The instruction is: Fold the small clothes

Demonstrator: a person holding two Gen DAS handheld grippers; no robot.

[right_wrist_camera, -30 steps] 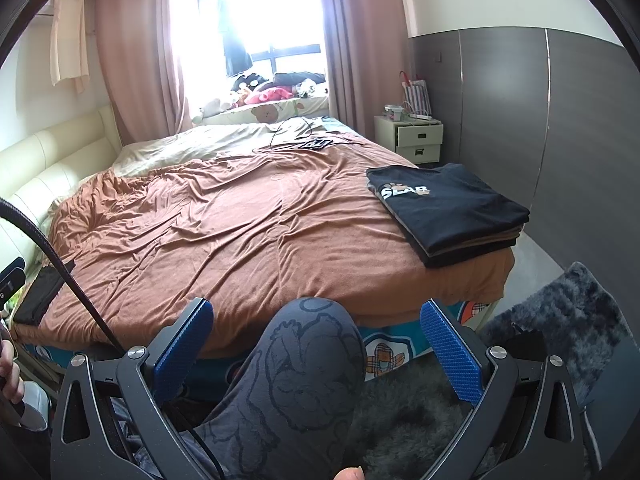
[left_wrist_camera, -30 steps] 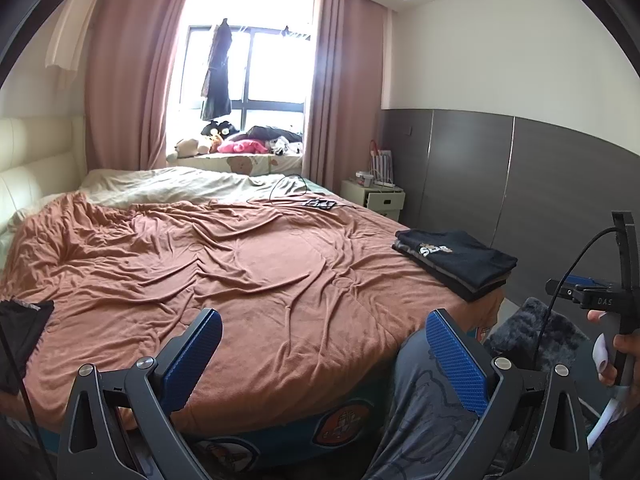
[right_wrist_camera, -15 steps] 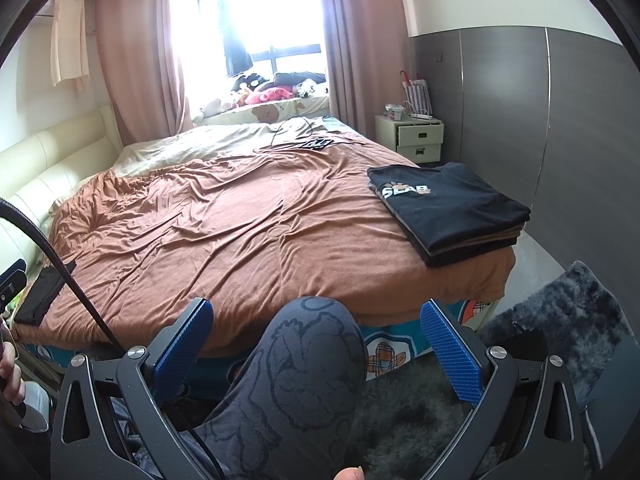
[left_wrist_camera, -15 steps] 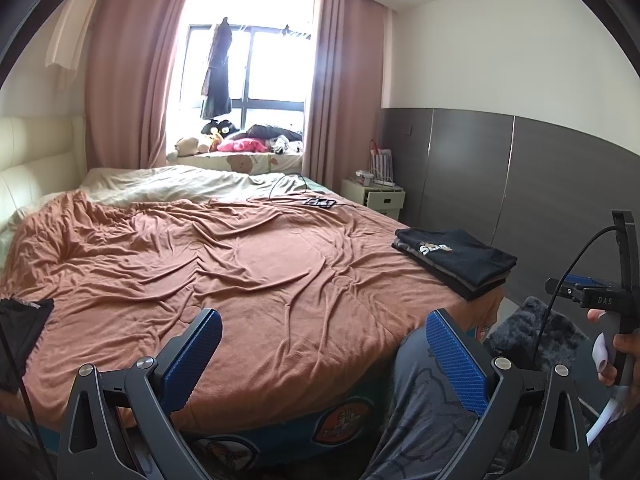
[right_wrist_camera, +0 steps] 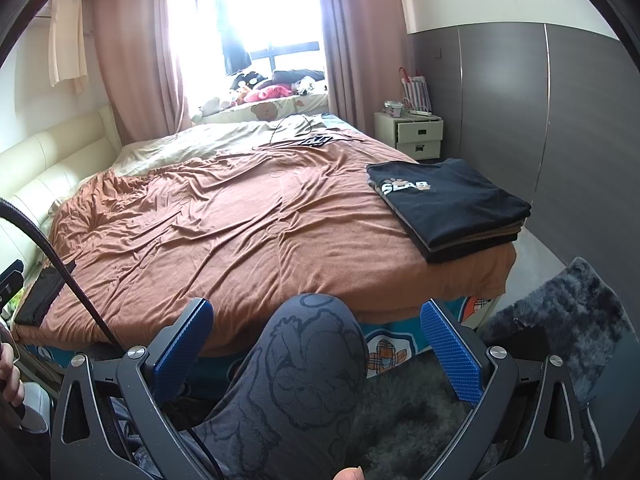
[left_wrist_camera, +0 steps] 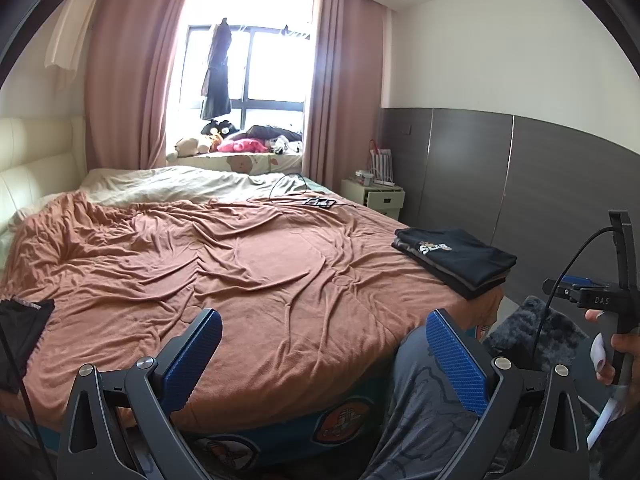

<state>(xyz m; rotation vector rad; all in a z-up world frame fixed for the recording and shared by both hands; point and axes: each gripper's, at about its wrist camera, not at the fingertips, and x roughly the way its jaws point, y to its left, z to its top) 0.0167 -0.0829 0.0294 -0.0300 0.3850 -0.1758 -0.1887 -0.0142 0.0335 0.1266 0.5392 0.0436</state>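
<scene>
Bed (left_wrist_camera: 280, 280) under rumpled brown cover, folded clothes stack (right_wrist_camera: 452, 208) at corner; both grippers' jaws apart, empty.

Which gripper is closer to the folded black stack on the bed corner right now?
Right. The right gripper hangs open off the bed's foot, with the folded black stack ahead to its right. The left gripper, also open, sits farther left.
</scene>
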